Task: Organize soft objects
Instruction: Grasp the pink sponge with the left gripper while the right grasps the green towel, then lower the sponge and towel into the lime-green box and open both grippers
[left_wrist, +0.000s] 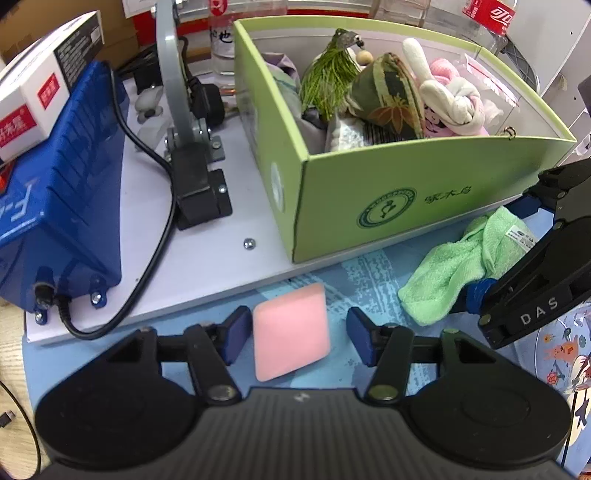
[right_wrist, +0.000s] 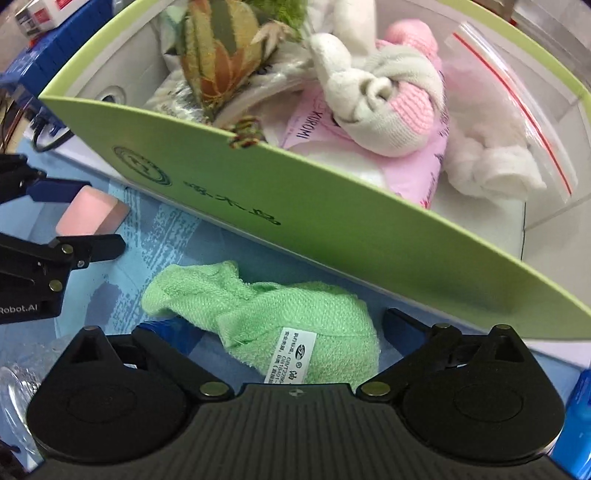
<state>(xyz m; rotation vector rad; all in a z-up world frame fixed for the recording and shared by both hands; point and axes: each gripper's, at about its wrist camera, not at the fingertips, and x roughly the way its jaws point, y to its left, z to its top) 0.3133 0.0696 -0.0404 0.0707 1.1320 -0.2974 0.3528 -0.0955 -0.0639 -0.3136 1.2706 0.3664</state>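
Two claws are seen low over a blue patterned counter (left_wrist: 373, 273). The left claw (left_wrist: 293, 338) is held apart, a pink sponge (left_wrist: 291, 330) lying flat between its blue pads without being touched. The right claw (right_wrist: 291, 332) is likewise spread wide around a crumpled green towel (right_wrist: 266, 314), which rests on the counter just beside a green box (left_wrist: 399, 199). Soft things are piled in that box: a white and pink knitted toy (right_wrist: 376, 92), a patterned pouch (left_wrist: 388, 99), a green tassel (left_wrist: 325, 81).
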